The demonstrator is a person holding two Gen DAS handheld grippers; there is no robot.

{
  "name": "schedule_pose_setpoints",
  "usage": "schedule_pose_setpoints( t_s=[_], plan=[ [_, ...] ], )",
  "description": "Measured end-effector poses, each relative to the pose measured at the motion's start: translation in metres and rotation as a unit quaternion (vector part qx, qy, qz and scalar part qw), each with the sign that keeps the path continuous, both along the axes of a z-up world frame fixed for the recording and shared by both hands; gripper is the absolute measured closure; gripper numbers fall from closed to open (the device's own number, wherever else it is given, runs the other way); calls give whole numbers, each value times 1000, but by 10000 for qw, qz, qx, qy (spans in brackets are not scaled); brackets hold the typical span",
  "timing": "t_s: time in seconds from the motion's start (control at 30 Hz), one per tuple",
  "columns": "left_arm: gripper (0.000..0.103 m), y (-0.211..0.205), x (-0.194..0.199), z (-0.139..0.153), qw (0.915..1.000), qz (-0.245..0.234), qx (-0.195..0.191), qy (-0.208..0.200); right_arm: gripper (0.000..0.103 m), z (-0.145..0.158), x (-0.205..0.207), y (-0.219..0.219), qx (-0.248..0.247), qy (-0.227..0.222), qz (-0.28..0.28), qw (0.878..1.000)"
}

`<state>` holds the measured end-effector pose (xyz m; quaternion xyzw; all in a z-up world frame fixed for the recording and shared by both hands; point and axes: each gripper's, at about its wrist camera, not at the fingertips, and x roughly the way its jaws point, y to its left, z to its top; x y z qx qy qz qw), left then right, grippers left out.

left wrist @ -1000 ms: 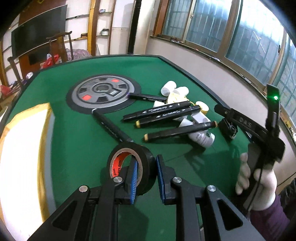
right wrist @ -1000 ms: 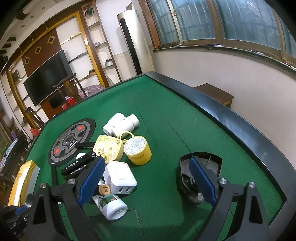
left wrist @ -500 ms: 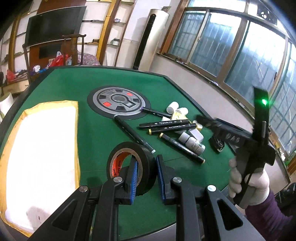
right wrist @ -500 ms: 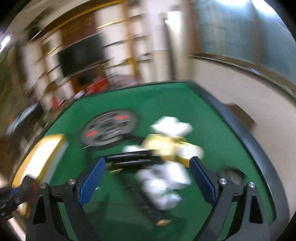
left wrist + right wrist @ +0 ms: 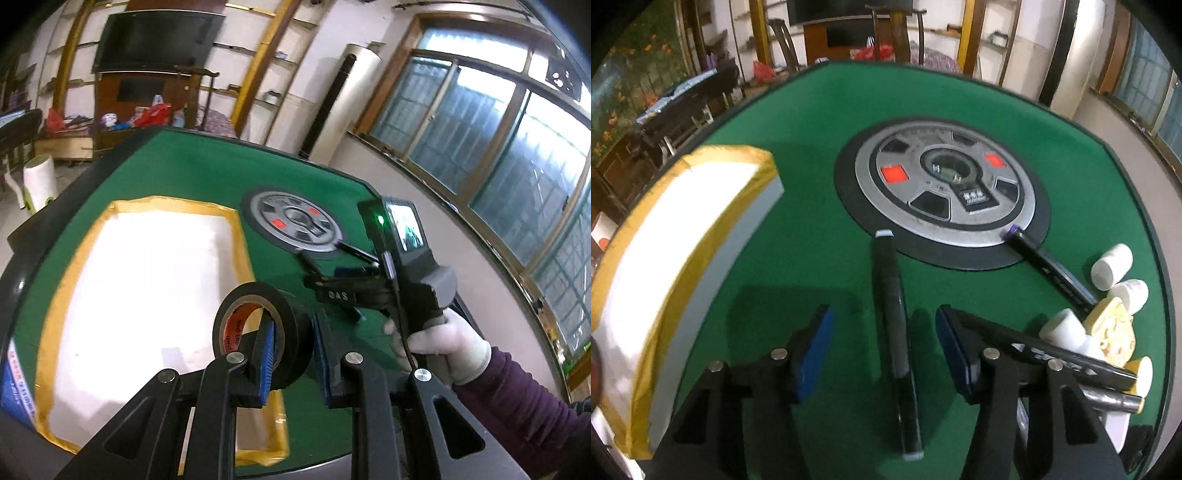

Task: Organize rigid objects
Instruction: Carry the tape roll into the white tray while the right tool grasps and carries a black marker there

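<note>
Clamping glossy black tape roll [image 5: 258,332], left hand-held gripper [image 5: 293,349], right hand-held gripper [image 5: 884,354] closing w/ slim black marker [image 5: 894,325] between.

A table [image 5: 798,122] covered in green felt and edged by a dark rim is seen in both views. A round grey and black panel [image 5: 942,192] with two red squares is set into its middle. A white tray with a yellow border [image 5: 665,258] is laid on the felt at the left. A black marker [image 5: 892,314] is laid near the panel's near edge, and a second black marker [image 5: 1049,266] rests with its tip on the panel's right edge. At the right, small white bottles [image 5: 1112,266], a pale yellow item [image 5: 1112,328] and more markers [image 5: 1071,354] are heaped together.
</note>
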<state>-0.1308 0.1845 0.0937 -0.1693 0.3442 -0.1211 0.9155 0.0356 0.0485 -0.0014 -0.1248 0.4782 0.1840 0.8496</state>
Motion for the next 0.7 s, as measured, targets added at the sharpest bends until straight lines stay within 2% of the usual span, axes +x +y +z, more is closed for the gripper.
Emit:
schedule_pose_setpoints(
  t_s=[0.03,0.07,0.17,0.2,0.27,0.4,0.6,0.7],
  plan=[
    [84,4,1,-2,10000,29,-15,10,59,-5,1,0,-53,58,-13,10000],
    [84,8,2,-3,10000,58,-31,25,61,-7,1,-1,40,67,-15,10000],
    [84,15,6,-9,9999,109,-73,81,86,-7,0,-6,181,117,-97,9997],
    [84,16,7,-11,9998,124,-95,99,89,-7,0,-8,236,145,-110,9996],
    [84,21,7,-11,9998,133,-132,112,89,-6,-3,-17,522,295,-172,9981],
    [84,29,11,-8,9996,194,-103,151,89,10,-11,-29,1116,303,-232,9930],
    [84,36,34,3,9995,219,159,156,89,48,-19,-24,2277,590,-18,9719],
    [84,43,60,0,9989,262,218,317,89,54,-16,-2,2562,882,92,9625]
  ],
)
